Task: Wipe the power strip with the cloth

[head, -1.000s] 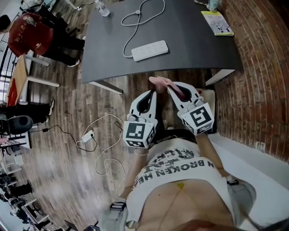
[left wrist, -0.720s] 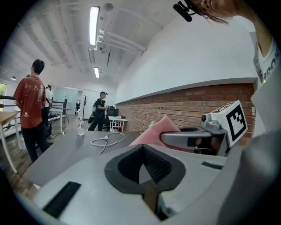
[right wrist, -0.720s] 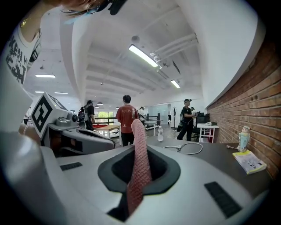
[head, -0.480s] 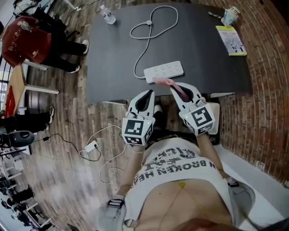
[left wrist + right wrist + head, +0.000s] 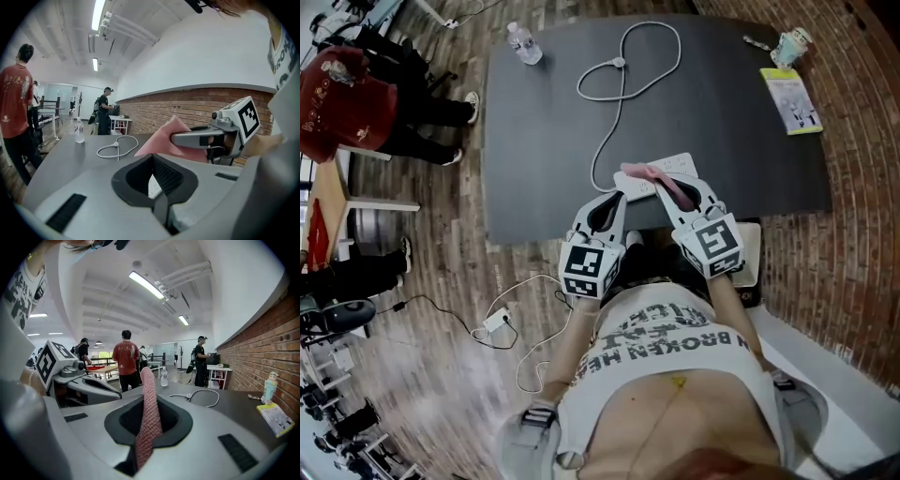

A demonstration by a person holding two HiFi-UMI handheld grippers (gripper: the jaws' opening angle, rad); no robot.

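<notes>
Shirt [image 5: 675,361]: white, black block lettering
Left hand-held gripper [image 5: 610,195]: grey, black-and-white square markers
Right hand-held gripper [image 5: 682,186]: grey, identical markers

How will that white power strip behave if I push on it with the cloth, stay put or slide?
The power strip looks like a rigid, flat plastic bar, so it probably won't tip or roll. On the smooth dark table it may slide under a wipe. Its loosely looped cord likely offers little restraint.
</notes>
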